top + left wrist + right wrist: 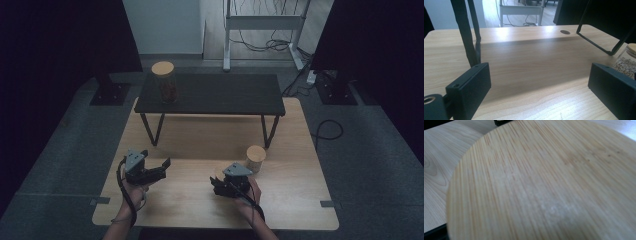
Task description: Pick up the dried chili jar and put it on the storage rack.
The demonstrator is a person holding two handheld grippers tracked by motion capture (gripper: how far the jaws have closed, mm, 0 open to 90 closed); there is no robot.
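Bamboo lid [544,185] blocking right hand-held gripper [225,185] — clamped on it; left hand-held gripper [159,167] apart.

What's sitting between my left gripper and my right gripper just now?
Nothing: in the high view the stretch from the left gripper to the right gripper is bare wood of the table.

Black low shelf [210,93] stands on wooden desk [295,165] w/ a cork-lidded jar [165,82] on its left end; white frame [262,22] & cables [270,46] behind.
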